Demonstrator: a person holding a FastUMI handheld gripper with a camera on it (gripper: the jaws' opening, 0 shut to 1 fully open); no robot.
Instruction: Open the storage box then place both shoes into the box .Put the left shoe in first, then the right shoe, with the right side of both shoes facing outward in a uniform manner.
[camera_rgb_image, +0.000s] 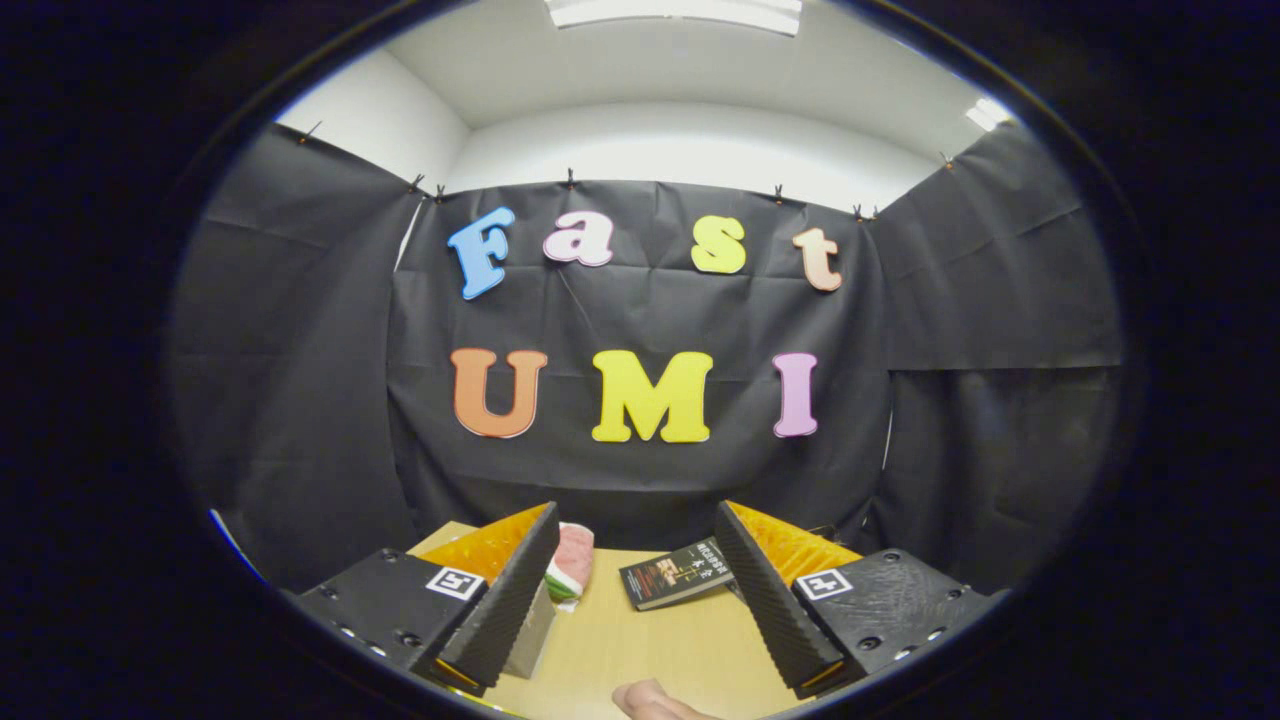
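Note:
My gripper (636, 535) is held above the near part of a wooden table (650, 640), level and facing the booth's back wall. Its fingers stand wide apart with nothing between them. Just past the left finger (510, 590) peeks a rounded pink, white and green thing (572, 565), possibly a shoe, mostly hidden by that finger. A pale grey-beige block (532, 635), perhaps a corner of the storage box, shows under the same finger; I cannot tell what it is.
A dark book (680, 572) lies flat on the table ahead, close to the right finger (770, 590). A person's fingertip (655, 702) pokes in at the table's near edge. Black cloth walls close off the table's far and side edges.

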